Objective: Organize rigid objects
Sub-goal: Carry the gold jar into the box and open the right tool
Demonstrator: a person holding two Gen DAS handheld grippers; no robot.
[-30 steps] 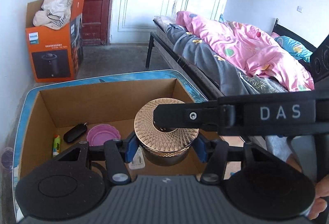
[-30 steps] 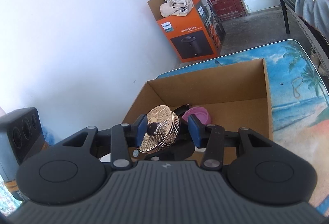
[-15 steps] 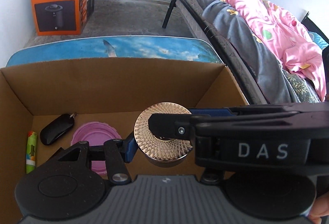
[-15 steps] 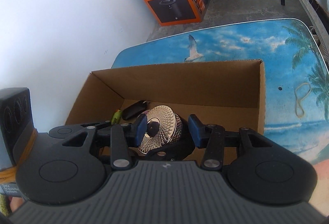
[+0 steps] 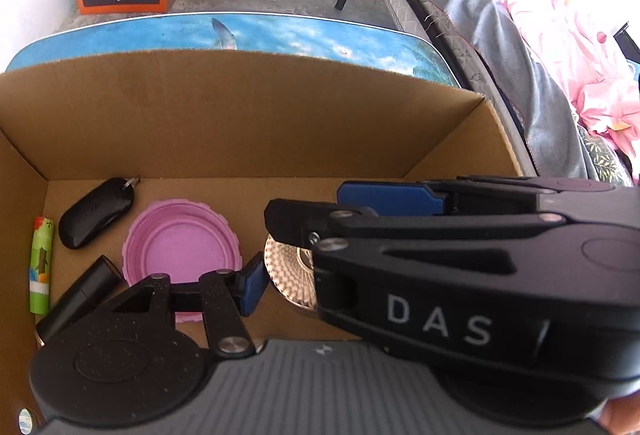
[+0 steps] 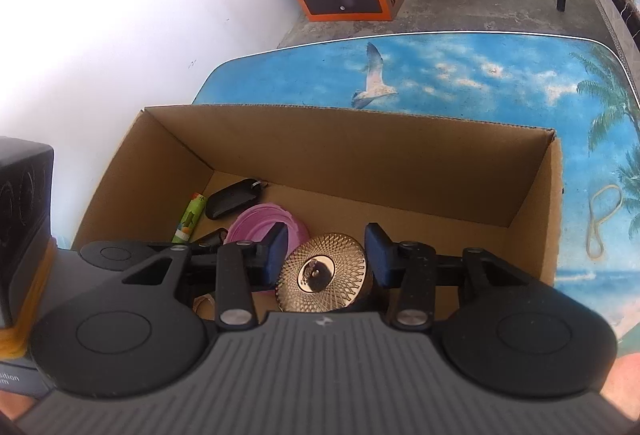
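Cardboard box (image 6: 536, 203): right half bare beside jar (image 6: 322, 273).

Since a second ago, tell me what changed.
Both grippers carried the gold jar down into the box, beside the pink lid. Left gripper jaws have just opened slightly, jar between them. Key fob, tube and lid stayed put.

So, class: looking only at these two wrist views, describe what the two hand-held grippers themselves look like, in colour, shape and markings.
Both are matt black plastic. The right gripper has a grey ribbed body, two round black discs, linkage bars with silver pivot screws, and blue pads. The left gripper is built the same; across its view the right one's side shows white letters "DAS". No cables or sleeves are visible.
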